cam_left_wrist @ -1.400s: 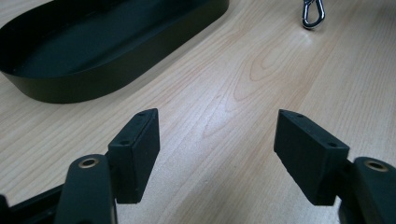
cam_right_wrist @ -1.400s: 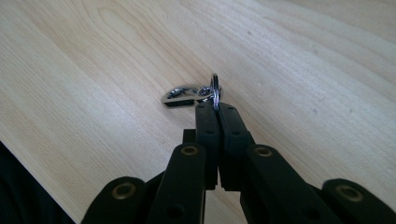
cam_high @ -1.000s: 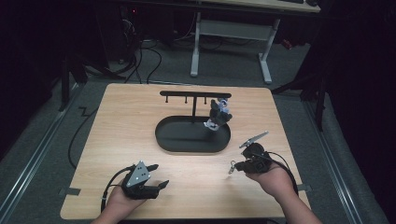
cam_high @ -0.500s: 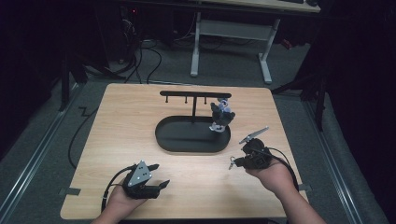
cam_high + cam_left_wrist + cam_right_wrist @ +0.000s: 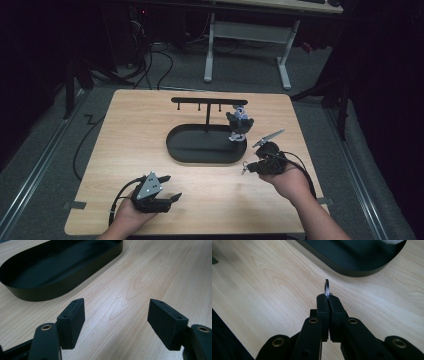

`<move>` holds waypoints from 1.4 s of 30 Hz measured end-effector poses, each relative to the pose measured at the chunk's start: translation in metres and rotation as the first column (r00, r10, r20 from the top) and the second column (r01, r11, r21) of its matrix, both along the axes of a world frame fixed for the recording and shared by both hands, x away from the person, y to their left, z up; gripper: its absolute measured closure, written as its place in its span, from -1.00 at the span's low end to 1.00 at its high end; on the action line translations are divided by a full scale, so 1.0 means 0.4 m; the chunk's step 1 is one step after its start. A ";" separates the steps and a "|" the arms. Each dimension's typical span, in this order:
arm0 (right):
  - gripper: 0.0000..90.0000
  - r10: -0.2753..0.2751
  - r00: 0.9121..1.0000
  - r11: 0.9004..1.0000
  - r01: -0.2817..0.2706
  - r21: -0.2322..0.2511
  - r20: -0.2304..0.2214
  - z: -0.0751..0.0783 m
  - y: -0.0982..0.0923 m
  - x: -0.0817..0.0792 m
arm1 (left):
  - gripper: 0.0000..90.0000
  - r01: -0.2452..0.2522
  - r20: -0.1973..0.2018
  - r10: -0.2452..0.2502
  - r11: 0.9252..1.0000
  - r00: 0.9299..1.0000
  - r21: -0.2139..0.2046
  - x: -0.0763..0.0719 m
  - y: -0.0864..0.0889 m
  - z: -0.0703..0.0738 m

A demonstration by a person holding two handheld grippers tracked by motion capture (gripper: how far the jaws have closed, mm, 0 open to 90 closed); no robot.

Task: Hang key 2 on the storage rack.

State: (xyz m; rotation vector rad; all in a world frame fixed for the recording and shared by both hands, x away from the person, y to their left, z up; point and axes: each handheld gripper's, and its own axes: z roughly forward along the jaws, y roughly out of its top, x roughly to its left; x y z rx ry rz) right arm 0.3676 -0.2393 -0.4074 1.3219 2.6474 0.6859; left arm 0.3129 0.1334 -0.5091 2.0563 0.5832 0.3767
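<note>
A small metal key ring [image 5: 326, 287] stands edge-on between the tips of my right gripper [image 5: 328, 297], which is shut on it. From above, the right gripper [image 5: 248, 167] hovers just off the right end of the black oval tray [image 5: 200, 159], ring [image 5: 244, 168] pointing left. A black T-shaped stand [image 5: 207, 101] with small hooks rises from the tray. A grey toy figure [image 5: 239, 125] hangs at its right end. My left gripper [image 5: 172, 187] rests at the front left of the table. Its jaws [image 5: 116, 315] are open over bare wood.
The tray's wall [image 5: 62, 285] lies ahead and left of the left gripper and just beyond the ring [image 5: 352, 270]. Bare wooden tabletop [image 5: 130, 130] surrounds the tray. A cable [image 5: 80, 150] hangs off the table's left edge. A white desk frame [image 5: 245, 35] stands on the floor behind.
The right hand has crept slightly away from the person, toward the tray, with the ring still held. The left hand has stayed put.
</note>
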 end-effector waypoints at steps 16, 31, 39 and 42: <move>0.98 0.028 1.000 0.999 -0.028 0.036 0.001 0.041 0.047 0.058 | -0.31 -0.010 -0.016 0.010 1.000 1.000 -0.004 0.003 0.020 -0.010; 0.98 0.041 0.999 0.998 -0.043 0.052 0.031 0.104 0.107 0.125 | -0.32 -0.069 -0.017 0.068 0.997 0.998 -0.023 0.008 0.047 -0.007; 0.98 0.030 0.999 0.998 -0.031 0.048 0.027 0.119 0.126 0.176 | -0.33 -0.071 -0.005 0.071 0.997 0.997 -0.022 0.001 0.049 -0.003; 0.98 0.033 0.999 0.999 -0.034 0.036 0.031 0.123 0.137 0.196 | -0.34 -0.066 -0.003 0.066 0.998 0.998 -0.011 0.002 0.046 -0.004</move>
